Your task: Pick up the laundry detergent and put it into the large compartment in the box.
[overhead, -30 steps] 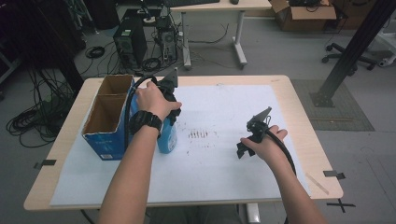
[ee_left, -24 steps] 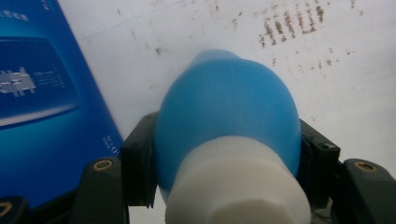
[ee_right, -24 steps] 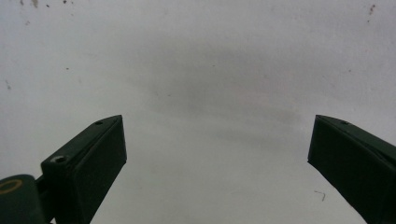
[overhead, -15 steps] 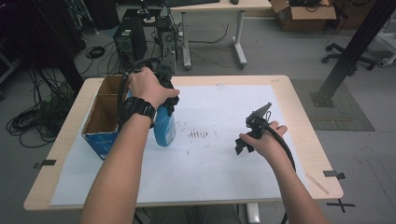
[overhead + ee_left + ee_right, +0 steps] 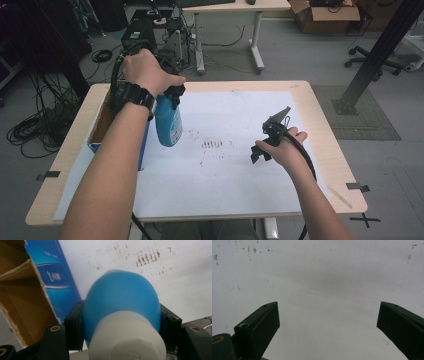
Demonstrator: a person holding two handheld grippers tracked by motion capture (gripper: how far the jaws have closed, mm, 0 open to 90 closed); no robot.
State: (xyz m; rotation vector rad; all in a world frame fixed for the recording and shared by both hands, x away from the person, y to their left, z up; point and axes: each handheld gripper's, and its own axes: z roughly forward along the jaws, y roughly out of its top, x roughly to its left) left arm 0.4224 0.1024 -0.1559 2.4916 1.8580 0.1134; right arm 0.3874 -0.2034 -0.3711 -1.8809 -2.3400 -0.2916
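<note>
A person sits at a wooden tabletop (image 5: 320,107) covered with a large white sheet (image 5: 225,170), holding tongs in each hand.

The left tongs (image 5: 172,92) are raised above the left side of the sheet, the left hand (image 5: 147,72) wrapped over them and a black watch (image 5: 131,96) on the wrist. Their jaws are closed on a blue bottle (image 5: 168,122), gripping it at the shoulder just below its white cap (image 5: 127,336). The bottle hangs clear of the sheet, bottom end down. In the left gripper view, a black jaw presses against each side of the blue body.

Just left of the bottle, an open blue box (image 5: 102,125) with a brown cardboard inside stands on the tabletop's left edge.

The right tongs (image 5: 272,132) are held in the right hand (image 5: 282,150) over the right half of the sheet, well apart from the bottle. Their jaws stand wide open with nothing between them, pointing at bare white paper.

A cluster of small dark marks (image 5: 212,145) lies on the sheet between the two hands.
</note>
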